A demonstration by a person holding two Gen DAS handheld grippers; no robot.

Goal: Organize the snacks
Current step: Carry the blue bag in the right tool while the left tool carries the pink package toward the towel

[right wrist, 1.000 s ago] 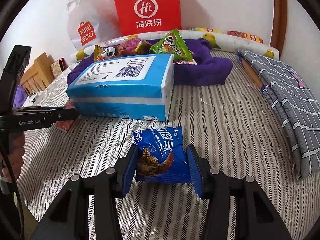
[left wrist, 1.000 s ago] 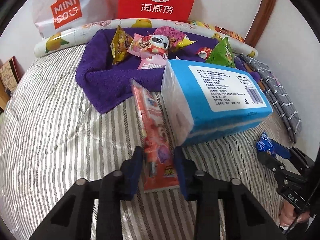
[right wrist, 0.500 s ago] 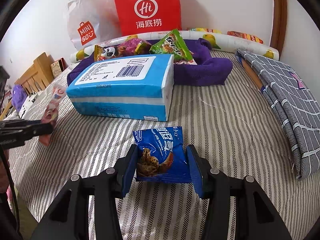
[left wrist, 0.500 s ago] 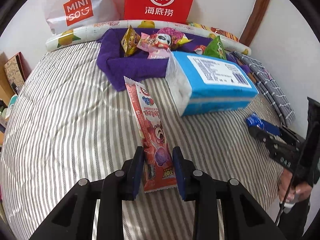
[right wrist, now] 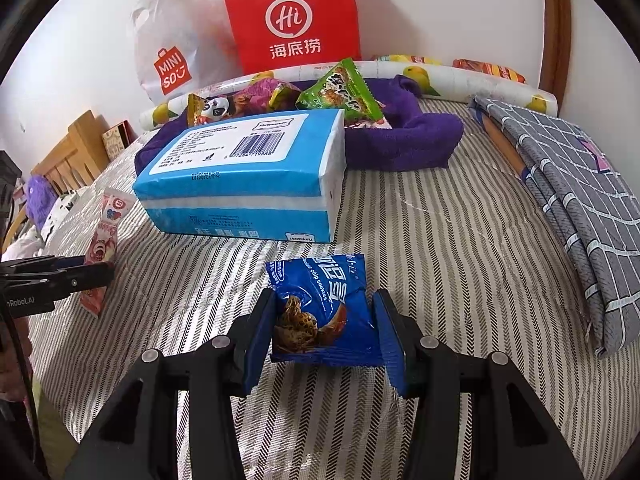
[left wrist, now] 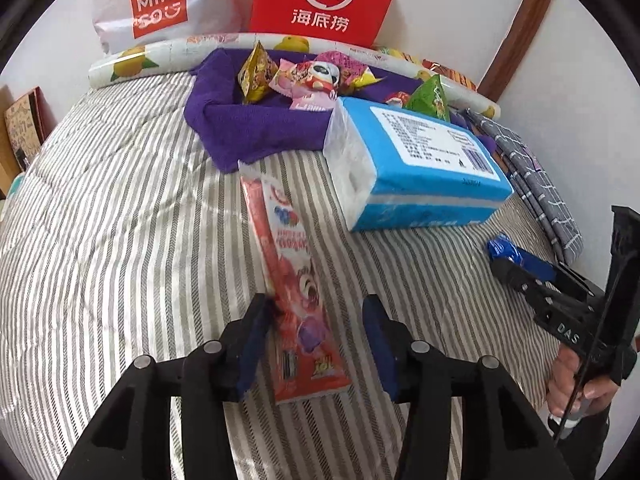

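A long red snack packet (left wrist: pixel 294 280) lies on the striped bed between the fingers of my left gripper (left wrist: pixel 318 340), which is open; the left pad touches its edge. It also shows in the right wrist view (right wrist: pixel 105 246). A blue cookie packet (right wrist: pixel 324 312) lies between the pads of my right gripper (right wrist: pixel 326 340), which is open around it, and shows in the left wrist view (left wrist: pixel 516 256). Several snacks (left wrist: pixel 312 76) lie on a purple towel (left wrist: pixel 256 128) at the back.
A blue tissue pack (left wrist: pixel 416 168) lies between the towel and both grippers. A red paper bag (left wrist: pixel 324 0) and a white plastic bag (left wrist: pixel 160 8) stand at the wall. A folded grey checked cloth (right wrist: pixel 568 200) lies at the right.
My left gripper has opened and let go of the red packet, which now lies on the bed. The right gripper and blue packet have not moved.
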